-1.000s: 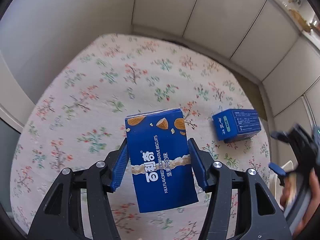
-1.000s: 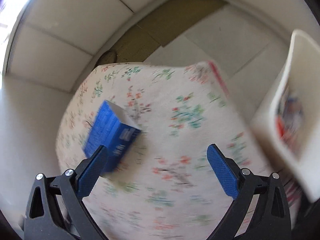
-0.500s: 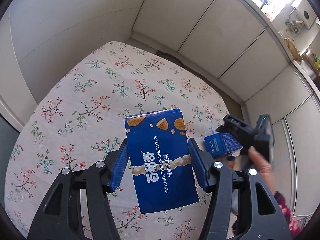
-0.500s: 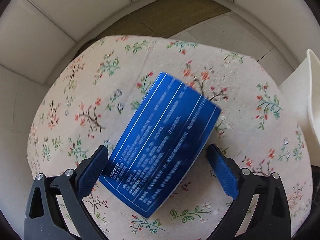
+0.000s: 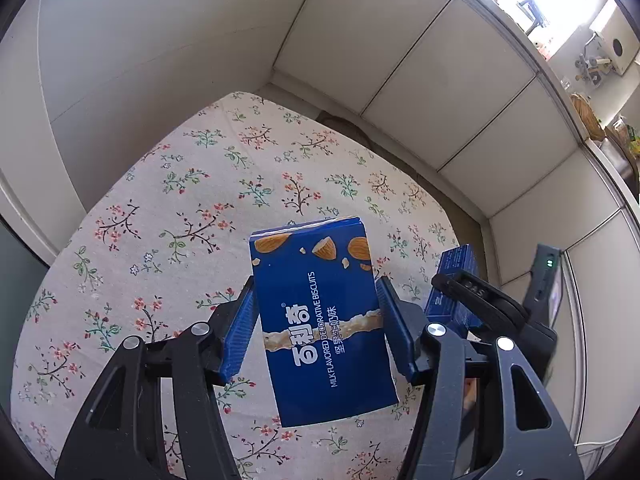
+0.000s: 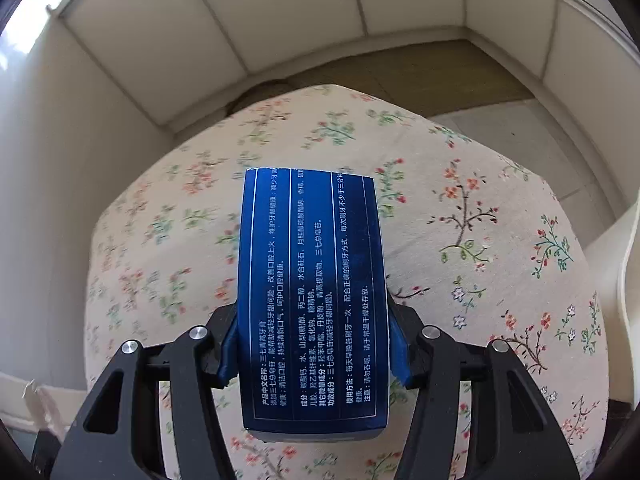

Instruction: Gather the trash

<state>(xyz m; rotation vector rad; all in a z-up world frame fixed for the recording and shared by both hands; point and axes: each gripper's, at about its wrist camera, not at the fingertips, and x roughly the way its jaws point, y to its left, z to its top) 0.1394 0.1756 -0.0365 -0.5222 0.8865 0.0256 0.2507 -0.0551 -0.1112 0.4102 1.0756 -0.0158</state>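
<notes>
Two blue boxes are in play, one in each gripper. The biscuit box (image 5: 320,320), printed with almonds and "MILK FLAVORED DECORATIVE BISCUITS", sits clamped between the blue pads of the left gripper (image 5: 316,328), both pads pressed flat against its long sides; it is held above the floral tablecloth (image 5: 180,208) with its almond end pointing away from the camera. The toothpaste box (image 6: 312,300), dark blue with columns of white Chinese text, is pinched the same way by the right gripper (image 6: 314,344), its fingers closed onto the two long edges near the box's nearer half, the far end reaching out over the cloth. In the left wrist view this second box (image 5: 452,292) shows just right of the biscuit box, partly hidden behind the right gripper's black frame (image 5: 480,300).

One table carries the cloth, and white panelled walls (image 5: 400,80) rise beyond it. One cream-white container edge (image 6: 624,280) stands to the right of the toothpaste box, past the table's rim; what it holds cannot be told.
</notes>
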